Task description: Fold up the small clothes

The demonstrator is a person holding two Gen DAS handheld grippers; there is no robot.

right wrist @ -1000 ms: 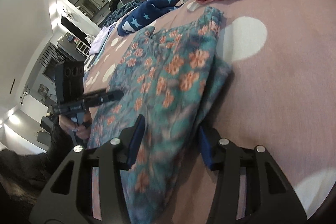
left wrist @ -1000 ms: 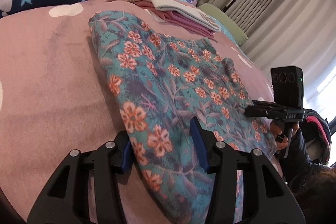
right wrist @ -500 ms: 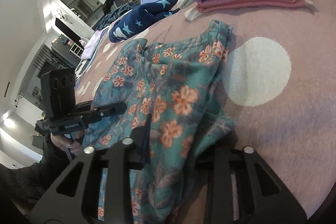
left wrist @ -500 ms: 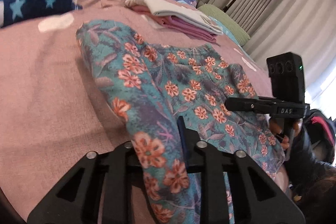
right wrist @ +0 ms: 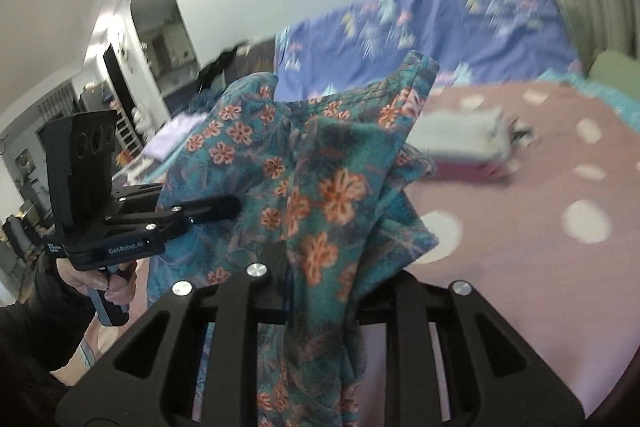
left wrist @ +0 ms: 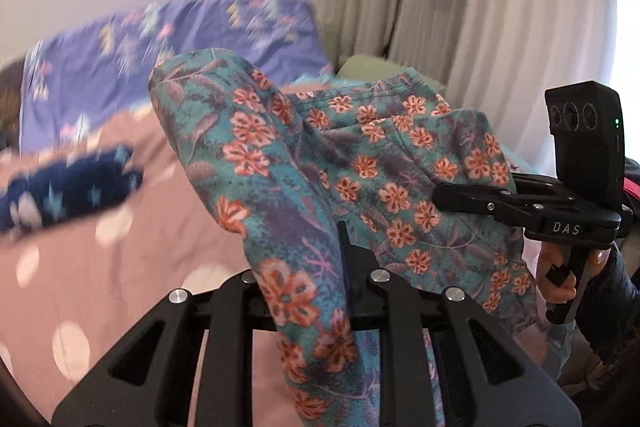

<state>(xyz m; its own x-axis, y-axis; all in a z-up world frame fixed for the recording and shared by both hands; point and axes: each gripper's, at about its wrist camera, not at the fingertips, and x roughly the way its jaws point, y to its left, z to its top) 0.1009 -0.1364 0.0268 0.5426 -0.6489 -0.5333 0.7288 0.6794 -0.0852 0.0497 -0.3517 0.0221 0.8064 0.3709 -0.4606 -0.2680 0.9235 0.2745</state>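
Pink dotted bedspread covers the bed, purple patterned pillow at its head. Teal floral garment hangs above the bed, stretched between both tools. Folded stack on the bedspread, blurred. Navy star-print item lies apart. Left gripper pinches one garment edge; right gripper clamps the other, jaws narrow.
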